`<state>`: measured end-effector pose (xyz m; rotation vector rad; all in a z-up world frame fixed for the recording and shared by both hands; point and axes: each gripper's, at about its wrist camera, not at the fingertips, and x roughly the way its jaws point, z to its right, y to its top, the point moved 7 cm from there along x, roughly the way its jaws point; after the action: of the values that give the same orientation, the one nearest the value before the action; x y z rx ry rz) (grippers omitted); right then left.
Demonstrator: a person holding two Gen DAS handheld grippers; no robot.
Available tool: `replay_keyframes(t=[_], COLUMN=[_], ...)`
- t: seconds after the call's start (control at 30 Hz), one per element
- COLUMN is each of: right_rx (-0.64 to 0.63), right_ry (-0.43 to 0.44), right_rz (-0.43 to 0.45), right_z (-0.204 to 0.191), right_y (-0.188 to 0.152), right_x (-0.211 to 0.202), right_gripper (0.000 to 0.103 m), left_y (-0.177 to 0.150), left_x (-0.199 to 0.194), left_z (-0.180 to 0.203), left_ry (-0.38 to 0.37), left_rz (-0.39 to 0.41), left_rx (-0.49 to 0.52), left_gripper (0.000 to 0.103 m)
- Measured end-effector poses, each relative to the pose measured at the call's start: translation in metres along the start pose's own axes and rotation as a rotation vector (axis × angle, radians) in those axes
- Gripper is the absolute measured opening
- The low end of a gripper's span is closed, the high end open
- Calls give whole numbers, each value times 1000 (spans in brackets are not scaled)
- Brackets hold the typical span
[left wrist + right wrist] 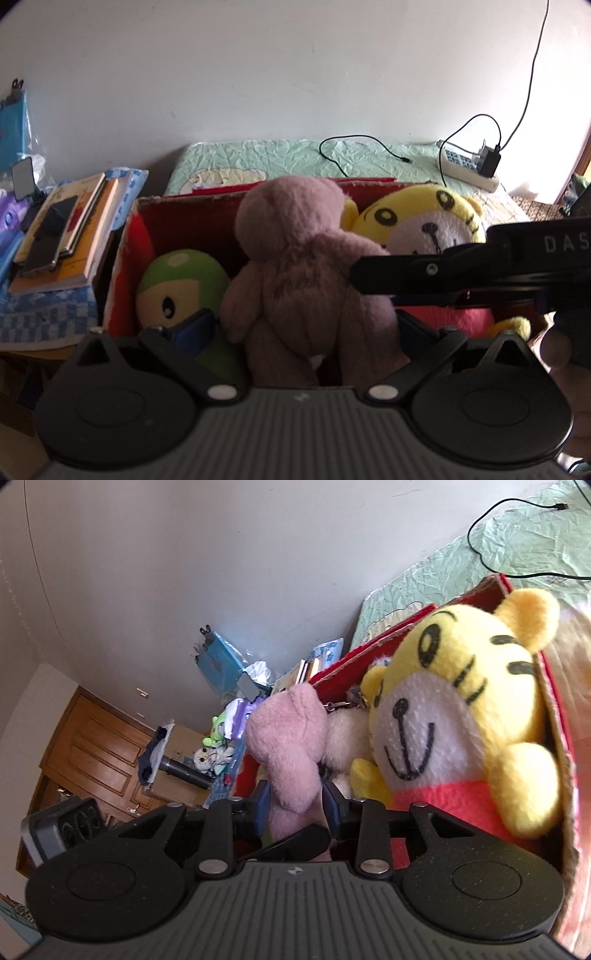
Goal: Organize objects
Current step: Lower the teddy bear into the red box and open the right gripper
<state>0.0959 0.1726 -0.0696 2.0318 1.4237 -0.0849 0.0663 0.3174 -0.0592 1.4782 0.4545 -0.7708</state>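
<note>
Straddling a pink bear (pixel 306 266), the left gripper (pixel 306 328) has jaws apart. Right gripper (pixel 295 797) pinches its soft, light leg over the box (pixel 125 236).

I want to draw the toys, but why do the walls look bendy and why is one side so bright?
Left wrist view: the fisheye lens curves the wall, and strong light washes out the right edge near the power strip. Right wrist view: the picture is tilted, the yellow tiger is sharp, and glare bleaches the far right beside the red box.

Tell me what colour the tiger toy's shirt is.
Red, on the tiger toy; clearest in the right wrist view.
</note>
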Motion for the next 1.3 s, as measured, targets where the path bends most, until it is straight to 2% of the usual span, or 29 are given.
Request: replay_keyframes(t=[0.03,0.37,0.6,0.7,0.77,0.93,1.07,1.3], right_rx=[2,-24,-33,-61,-84,-105,-80,-75], right_ry=[-4,-34,-44,-83,-111,-148,-166,-176], right_rz=[-4,6,10,35,48,59,72,74], right_z=[0,-2,-2,-2,-2,1,9,7], right_y=[-1,-4,-3,-2,-2,-4,-5,-9], right_x=[2,9,2,-3,-6,-10,-18,-28], right_gripper=[27,27,32,34,41,44,45,44], left_y=[0,-1,0,0,-1,-1,-3,-2], left_x=[1,12,9,8,8,7,6,-4], left_z=[0,13,16,19,19,20,21,24], left_ry=[8,109,156,171,179,196,201,234], left_rz=[-4,-53,-76,-82,-88,-103,-120,-105], left_rx=[4,68,79,89,90,92,80,75], left_gripper=[101,101,102,102,102,102,102,102])
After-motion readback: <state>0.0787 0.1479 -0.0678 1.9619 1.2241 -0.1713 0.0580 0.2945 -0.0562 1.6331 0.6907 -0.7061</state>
